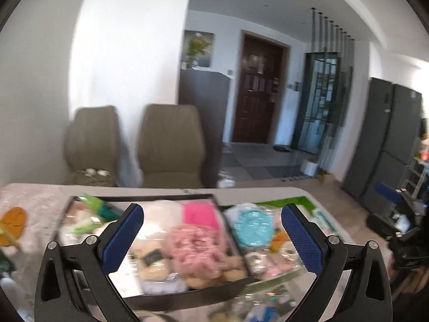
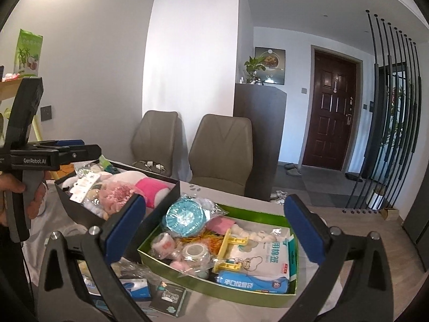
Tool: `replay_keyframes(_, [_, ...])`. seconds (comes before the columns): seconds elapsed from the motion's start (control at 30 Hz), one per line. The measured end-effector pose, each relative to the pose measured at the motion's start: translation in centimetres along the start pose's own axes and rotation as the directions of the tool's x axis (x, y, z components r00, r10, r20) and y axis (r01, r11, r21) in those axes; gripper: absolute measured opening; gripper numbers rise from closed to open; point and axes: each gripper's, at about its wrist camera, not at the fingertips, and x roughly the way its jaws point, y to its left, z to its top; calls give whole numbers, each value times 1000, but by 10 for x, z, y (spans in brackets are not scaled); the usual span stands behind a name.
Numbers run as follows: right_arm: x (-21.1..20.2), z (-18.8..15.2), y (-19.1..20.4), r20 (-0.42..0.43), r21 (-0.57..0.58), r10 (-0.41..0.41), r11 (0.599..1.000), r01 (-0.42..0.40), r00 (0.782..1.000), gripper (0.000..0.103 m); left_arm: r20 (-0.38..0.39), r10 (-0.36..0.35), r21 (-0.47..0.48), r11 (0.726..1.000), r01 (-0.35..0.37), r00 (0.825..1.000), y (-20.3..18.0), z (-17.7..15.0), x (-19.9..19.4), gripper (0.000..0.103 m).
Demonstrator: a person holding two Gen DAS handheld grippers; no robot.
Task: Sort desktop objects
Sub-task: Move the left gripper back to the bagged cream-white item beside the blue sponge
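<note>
While both the left gripper (image 1: 211, 222) and right gripper (image 2: 214, 214) gaped empty, two boxes sat lower centre: one black box (image 2: 80, 209), one green box (image 2: 214, 284), before two chairs (image 2: 219, 150).

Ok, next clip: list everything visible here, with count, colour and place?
black tray: one, black, table left, filled with soft toys
pink frilly item: one, pink, in black tray
green tray: one, green, table right, beside black tray
round teal item: one, teal, green tray's far-left corner
yellow clip: one, yellow, middle of green tray
cotton swab pack: one, white, green tray right
chairs: two, olive, behind table
door: one, dark brown, far wall
left gripper: black, blue pads, open, empty
right gripper: same, open, empty
</note>
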Motion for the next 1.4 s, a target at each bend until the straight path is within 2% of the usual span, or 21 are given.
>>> replay_keyframes(0.07, [-1, 1, 1, 3, 4, 11, 1000, -11, 1000, 103, 10, 30, 12, 999, -31, 999, 4, -3, -6, 102])
replay_keyframes(0.27, [1, 0, 2, -9, 45, 83, 996, -82, 997, 103, -1, 22, 6, 1000, -22, 1000, 18, -15, -16, 102])
replay_keyframes(0.47, [-1, 0, 12, -11, 51, 138, 989, -137, 990, 103, -20, 51, 6, 999, -51, 999, 23, -29, -30, 102])
replay_keyframes(0.7, [6, -3, 29, -35, 55, 236, 971, -233, 971, 103, -49, 66, -7, 998, -66, 997, 26, -43, -37, 102])
replay_keyframes(0.8, [14, -4, 37, -75, 73, 267, 962, -261, 961, 103, -58, 56, -5, 998, -57, 997, 23, -50, -41, 102])
replay_keyframes(1.03, [35, -16, 46, -153, 185, 397, 911, -369, 905, 102, -97, -10, -31, 999, 7, 995, 24, -76, -40, 102])
replay_keyframes(1.17, [59, -31, 49, -226, 329, 525, 834, -443, 821, 96, -114, -48, -65, 997, 41, 992, 26, -95, -36, 91])
replay_keyframes(1.4, [93, -58, 60, -332, 435, 576, 796, -420, 747, 92, -171, -99, -97, 992, 84, 980, 28, -115, -23, 86])
